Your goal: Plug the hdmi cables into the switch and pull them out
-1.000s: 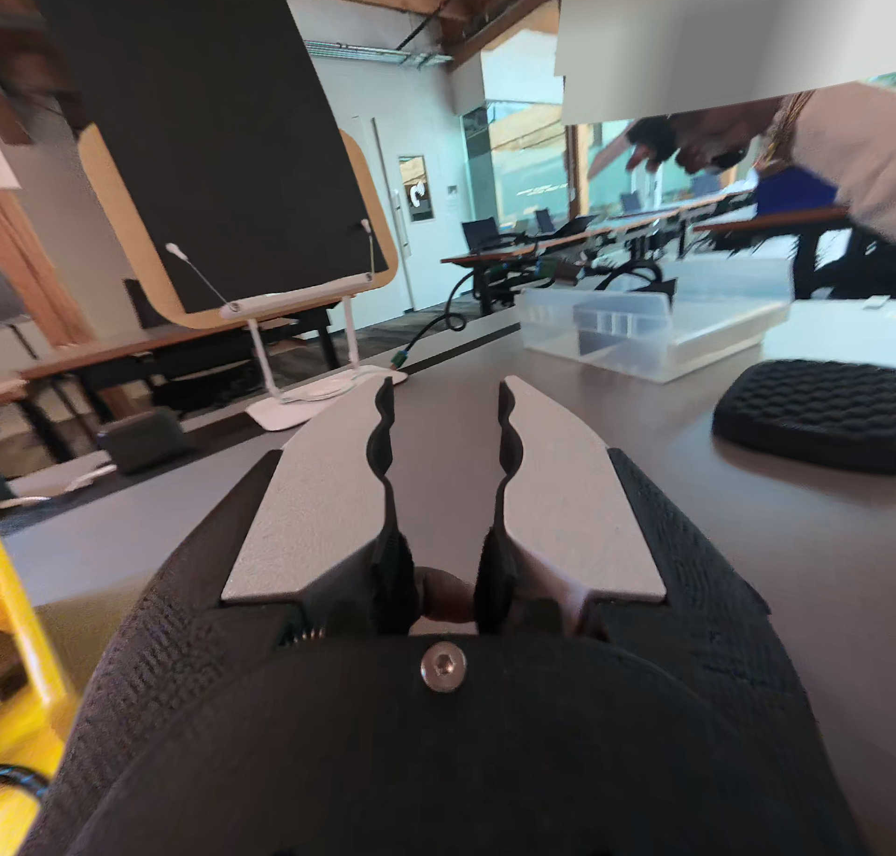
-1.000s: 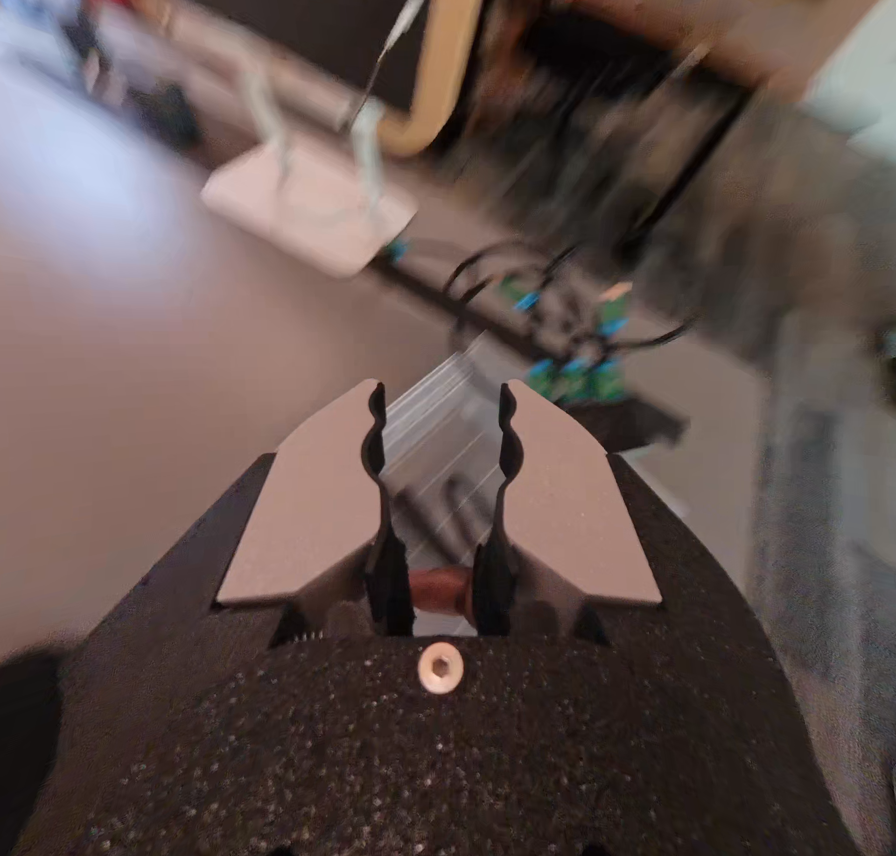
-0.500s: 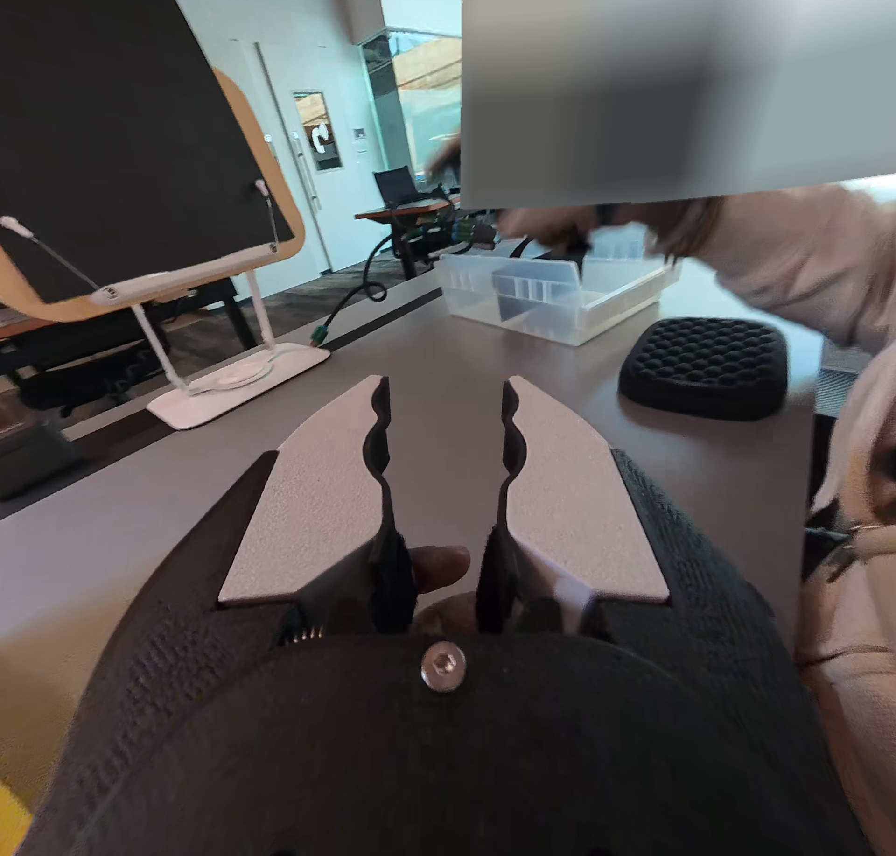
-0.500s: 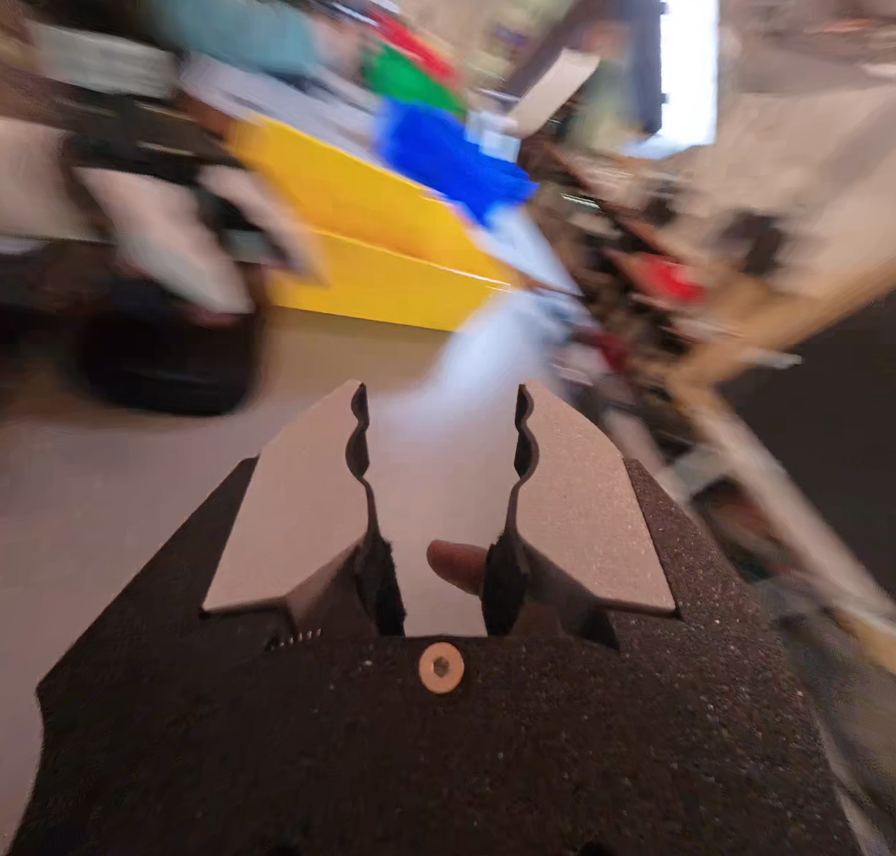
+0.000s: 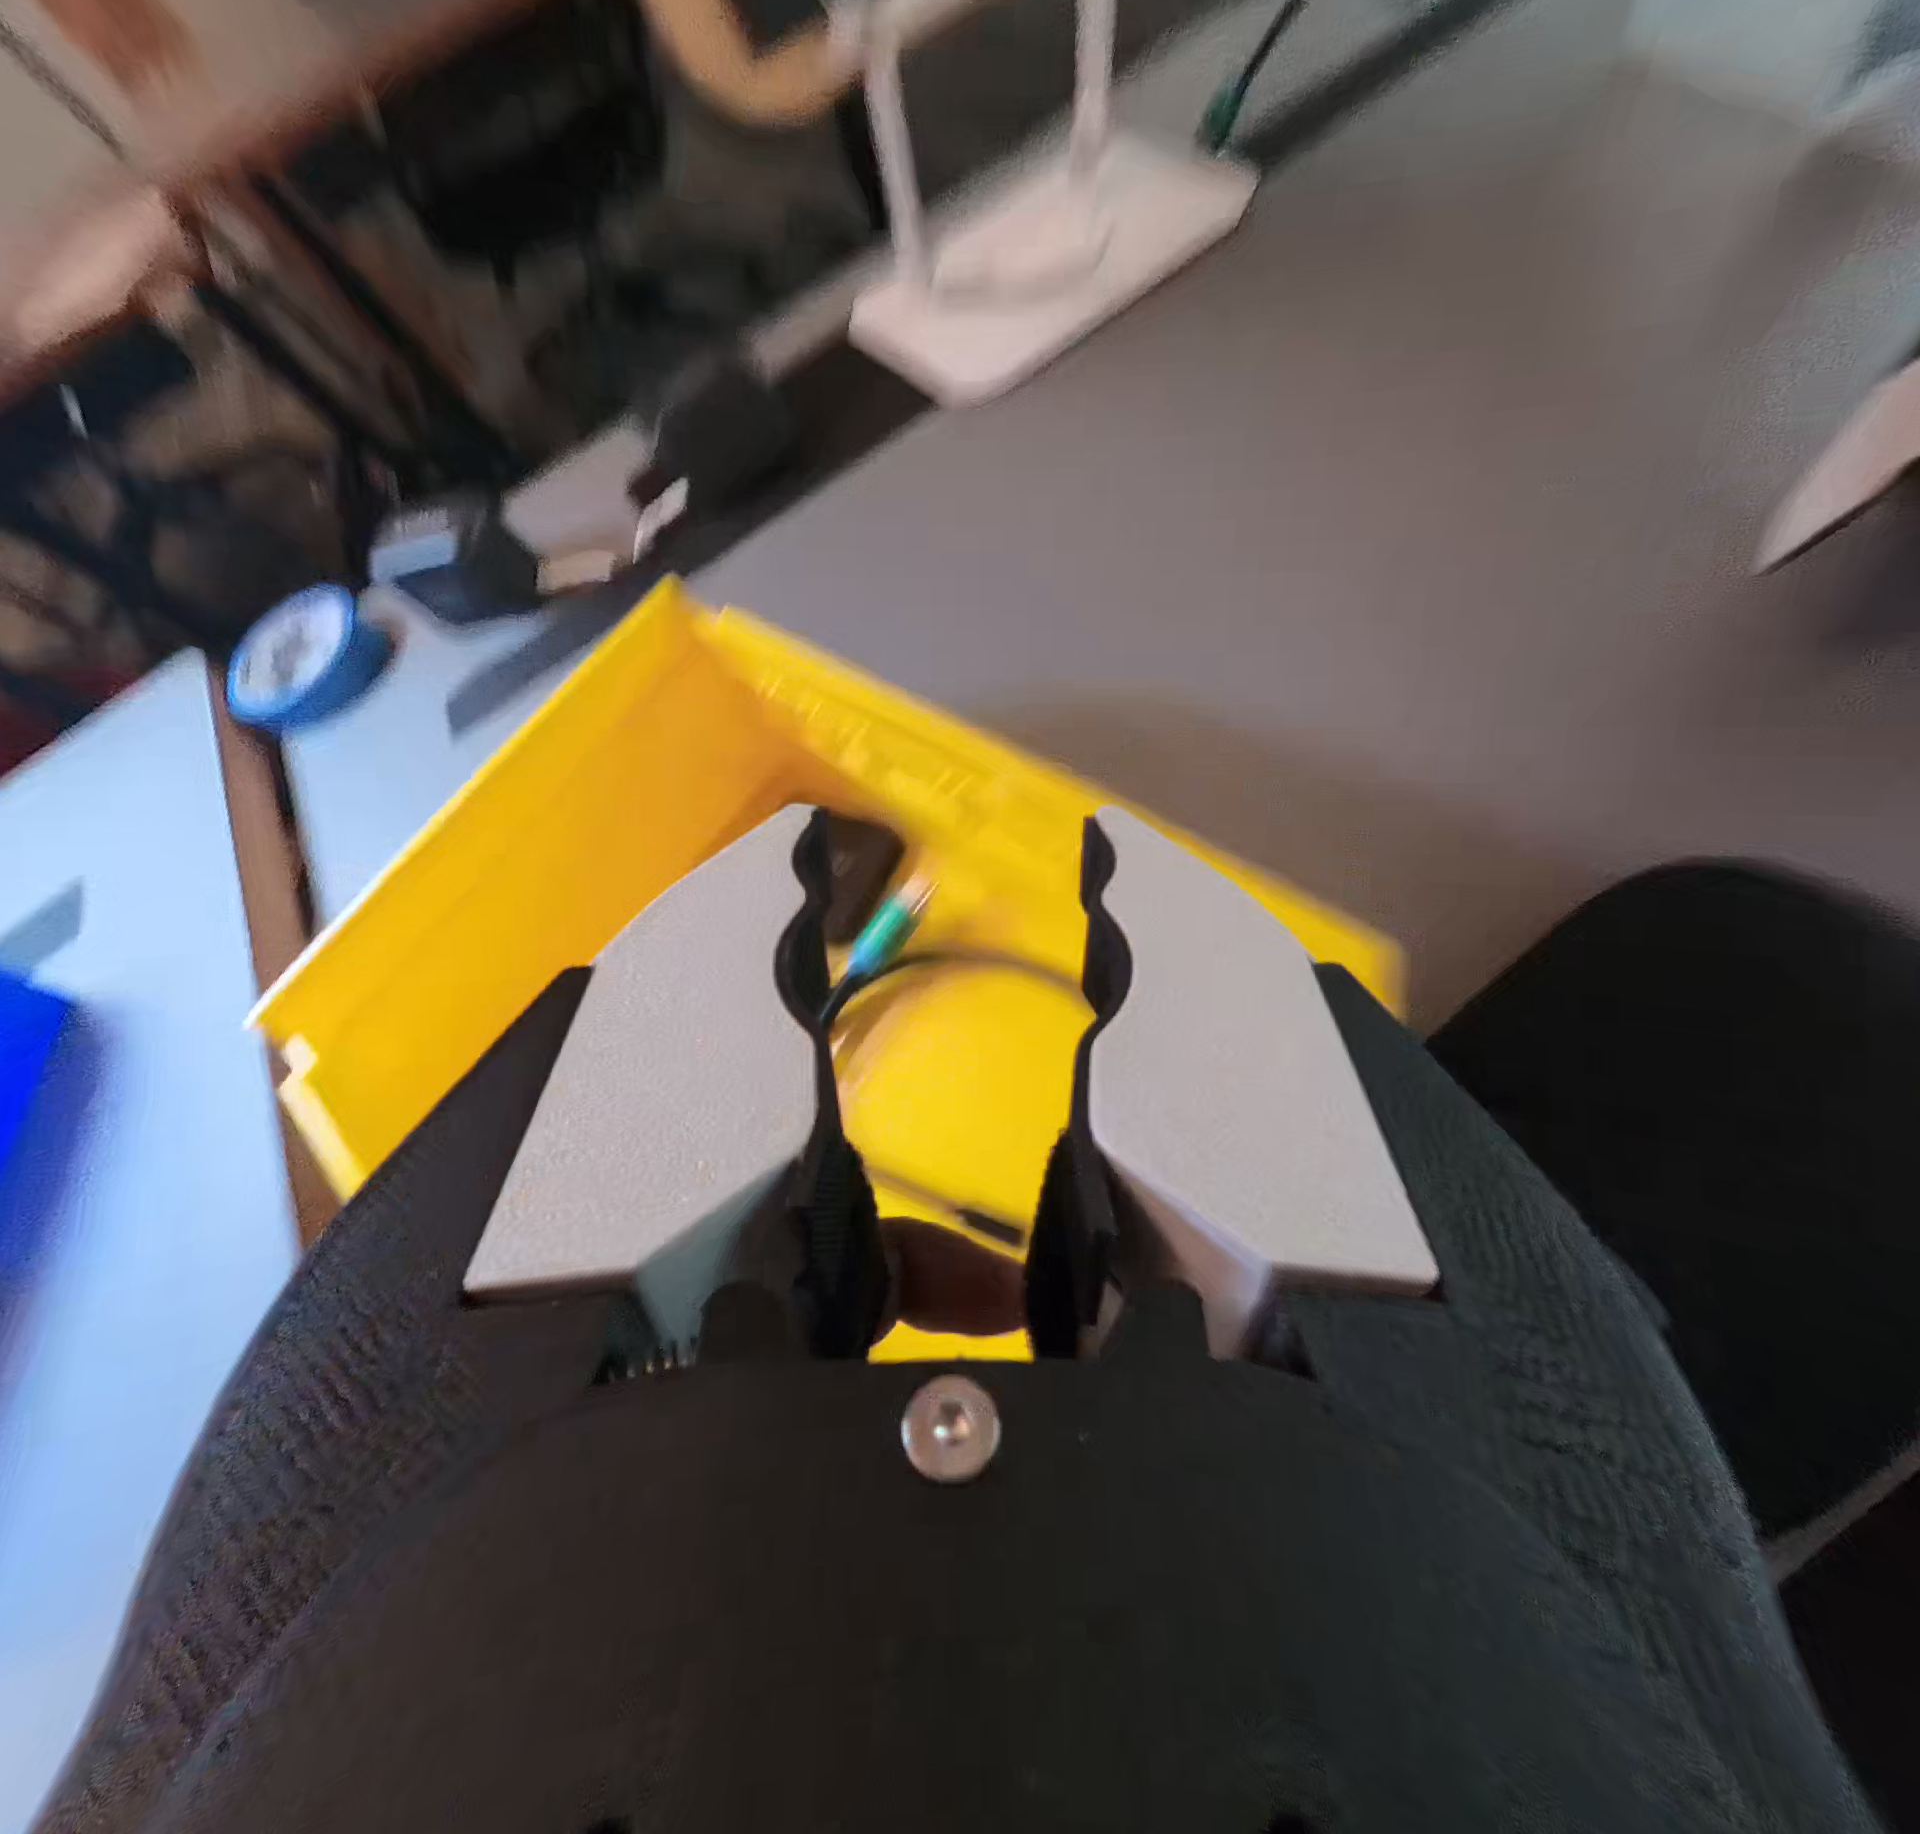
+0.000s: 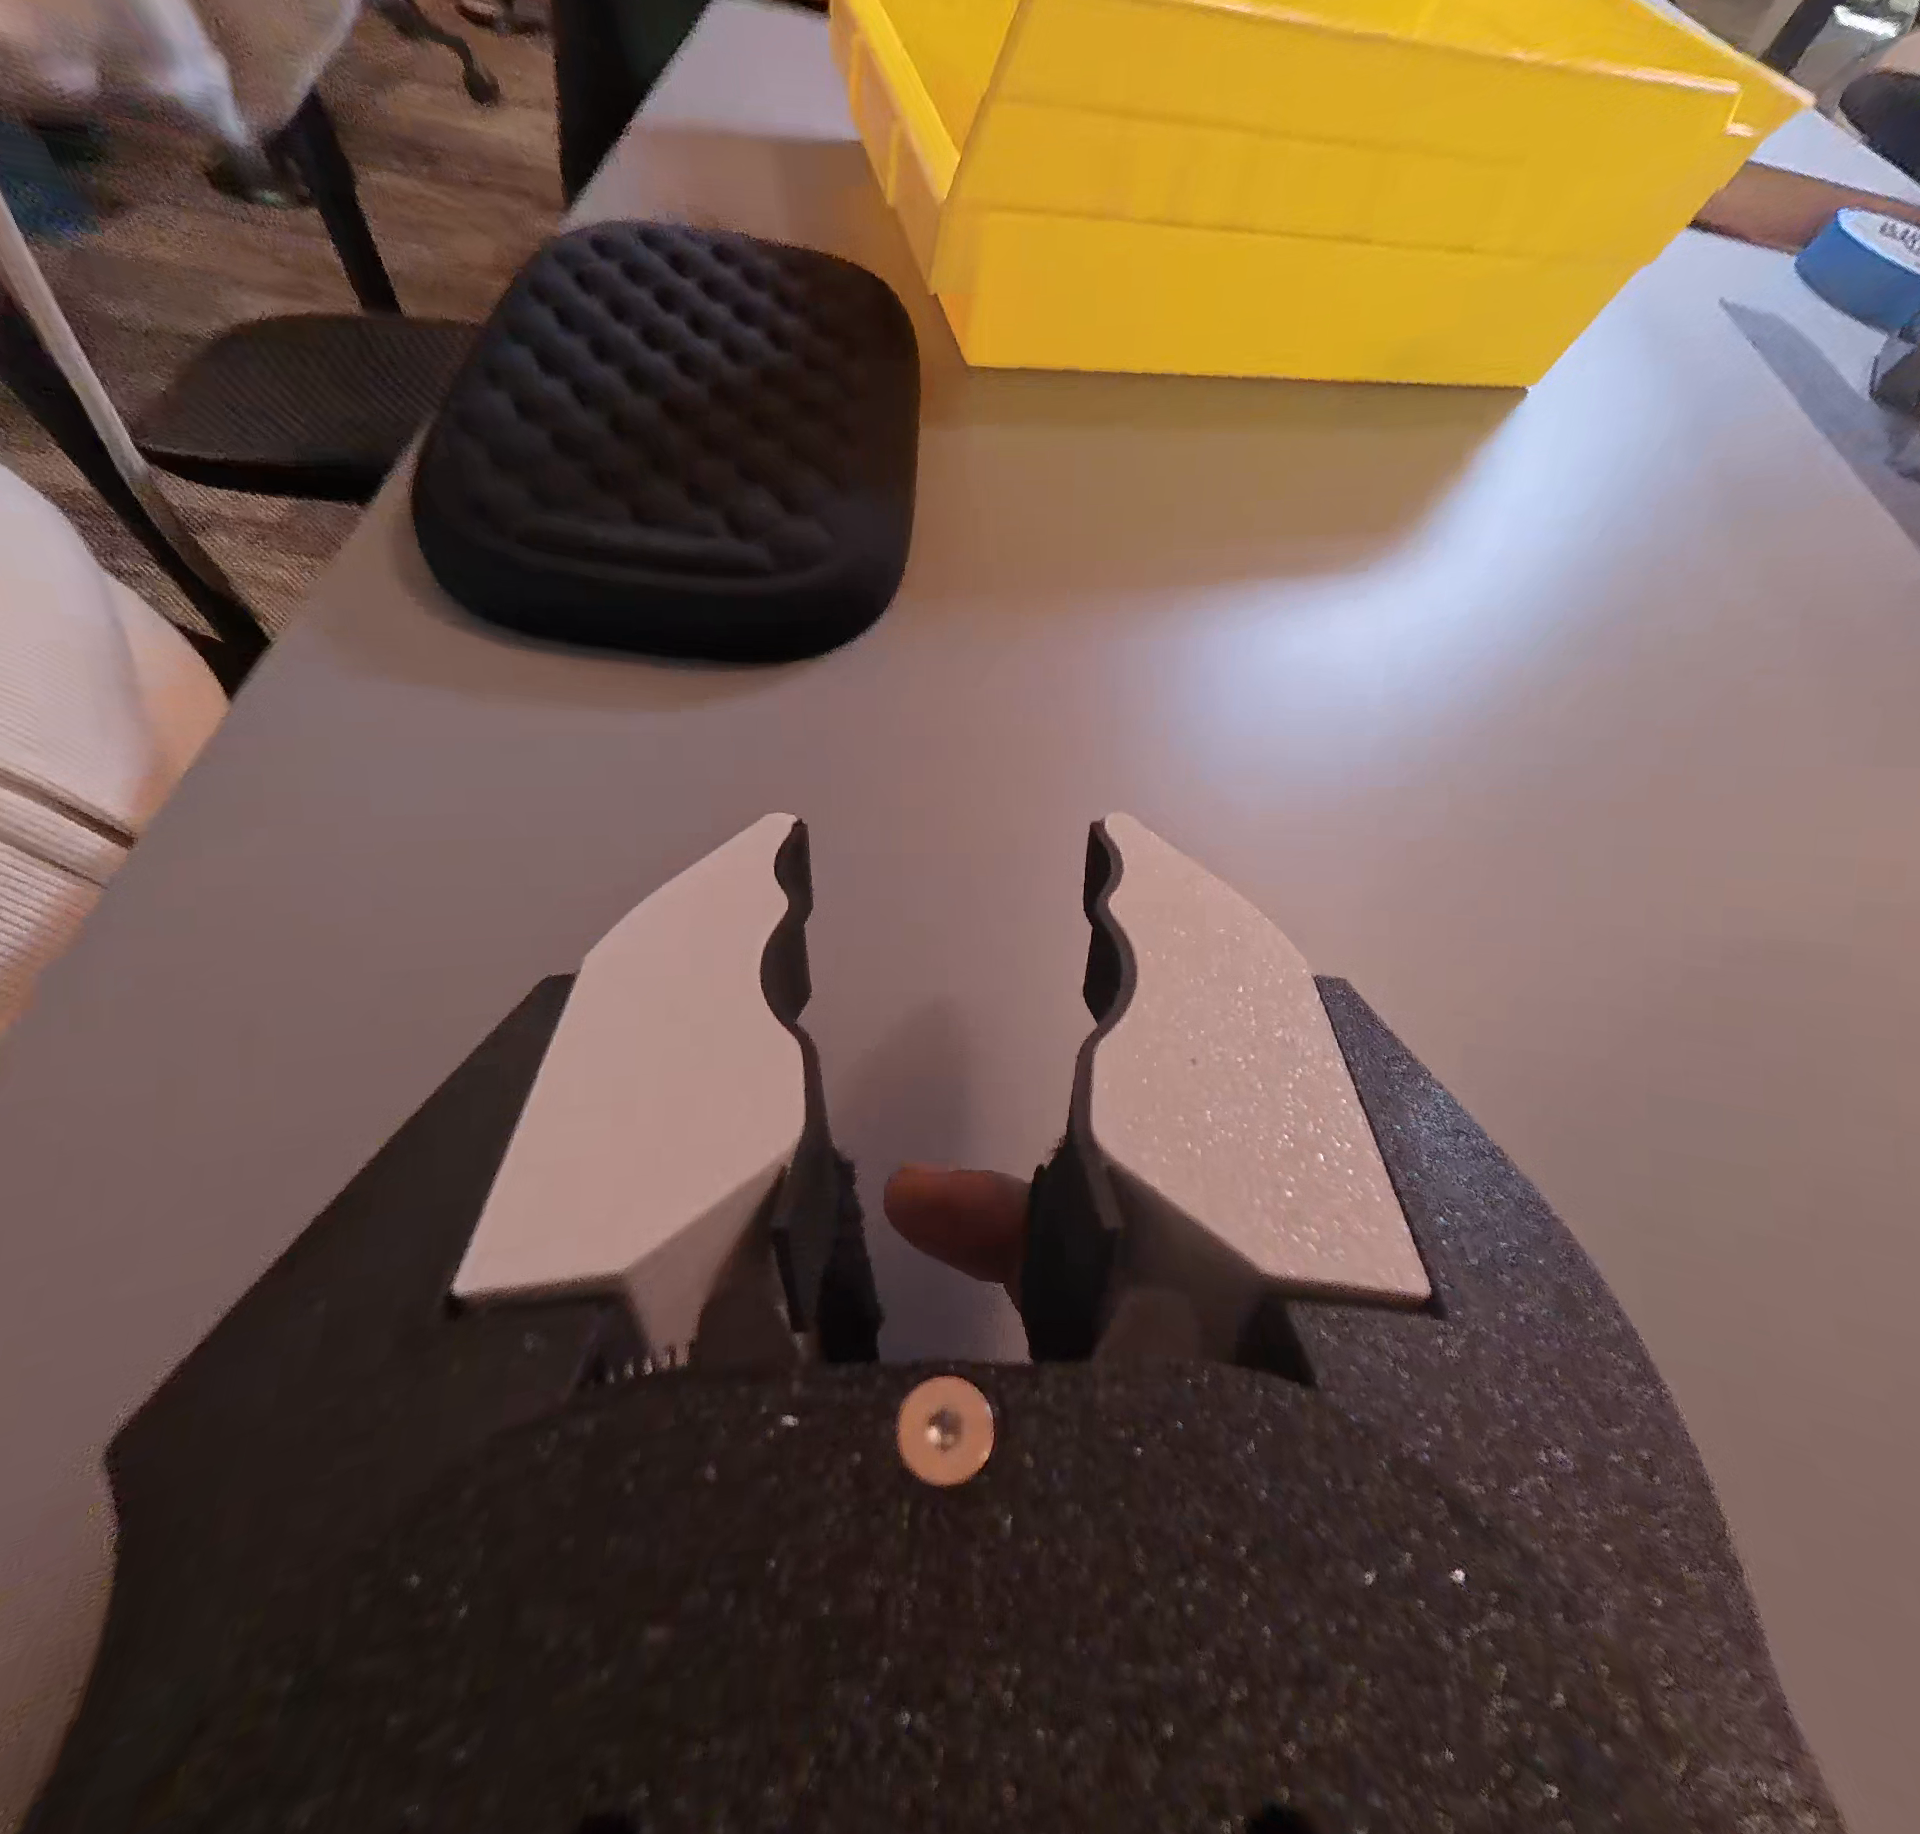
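On the grey bench (image 6: 1351,745): yellow bin (image 6: 1226,257), black quilted pad (image 6: 665,434) just beside it, blue tape roll (image 6: 1860,262) farther off. Within bin: thin black cable (image 5: 935,969) with green plug (image 5: 883,927); switch not visible. Left gripper (image 5: 948,854) above bin, spread, empty. Right gripper (image 6: 943,854) over bare bench, spread, empty. Handling, by judgement: cable light and limp; take hold at the stiff plug body, not the cord.

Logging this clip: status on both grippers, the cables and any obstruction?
Left gripper open over yellow bin. Right gripper open above bare table. Green-tipped cable lies in bin, ungrasped. Switch not seen; nothing blocking.
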A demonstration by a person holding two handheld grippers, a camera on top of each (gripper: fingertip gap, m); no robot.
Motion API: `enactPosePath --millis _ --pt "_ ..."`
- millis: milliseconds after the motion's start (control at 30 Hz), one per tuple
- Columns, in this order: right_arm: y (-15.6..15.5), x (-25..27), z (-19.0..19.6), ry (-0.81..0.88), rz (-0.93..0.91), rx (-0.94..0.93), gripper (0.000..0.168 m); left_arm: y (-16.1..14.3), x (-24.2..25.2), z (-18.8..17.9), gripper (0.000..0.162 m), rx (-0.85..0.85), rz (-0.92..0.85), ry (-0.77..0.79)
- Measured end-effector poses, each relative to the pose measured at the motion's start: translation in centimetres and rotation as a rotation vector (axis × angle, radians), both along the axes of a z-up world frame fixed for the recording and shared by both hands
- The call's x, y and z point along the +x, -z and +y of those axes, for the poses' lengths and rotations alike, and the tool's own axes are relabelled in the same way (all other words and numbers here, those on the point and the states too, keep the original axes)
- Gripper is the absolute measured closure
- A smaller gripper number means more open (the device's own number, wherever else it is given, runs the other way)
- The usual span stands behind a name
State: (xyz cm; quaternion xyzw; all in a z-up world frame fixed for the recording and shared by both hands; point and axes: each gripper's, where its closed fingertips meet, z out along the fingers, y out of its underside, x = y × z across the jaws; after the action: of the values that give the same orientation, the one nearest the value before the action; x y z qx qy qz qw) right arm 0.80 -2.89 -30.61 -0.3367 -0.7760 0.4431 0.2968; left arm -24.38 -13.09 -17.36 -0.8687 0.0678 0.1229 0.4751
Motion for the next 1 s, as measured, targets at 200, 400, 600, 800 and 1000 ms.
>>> enactPosePath --millis 200,400,600,800,1000 --pt "0.2 -0.3 1.2 0.067 -0.027 -0.009 0.117 8.3 -7.9 2.4 0.115 -0.428 0.064 0.083" --pt "-0.1 -0.5 1.9 0.104 -0.021 -0.039 0.118 13.6 -12.3 3.3 0.111 -0.669 0.011 0.068" --pt "0.1 -0.4 2.0 0.101 -0.026 -0.018 0.118 16.2 -12.4 3.0 0.144 -0.754 -0.038 0.1" --pt "0.2 -0.4 2.2 0.101 -0.026 -0.011 0.118 12.1 -11.9 3.3 0.158 -0.56 -0.018 0.021" --pt "0.1 -0.4 1.9 0.094 -0.024 -0.012 0.118 0.7 -9.6 3.4 0.158 -0.109 0.151 -0.087"
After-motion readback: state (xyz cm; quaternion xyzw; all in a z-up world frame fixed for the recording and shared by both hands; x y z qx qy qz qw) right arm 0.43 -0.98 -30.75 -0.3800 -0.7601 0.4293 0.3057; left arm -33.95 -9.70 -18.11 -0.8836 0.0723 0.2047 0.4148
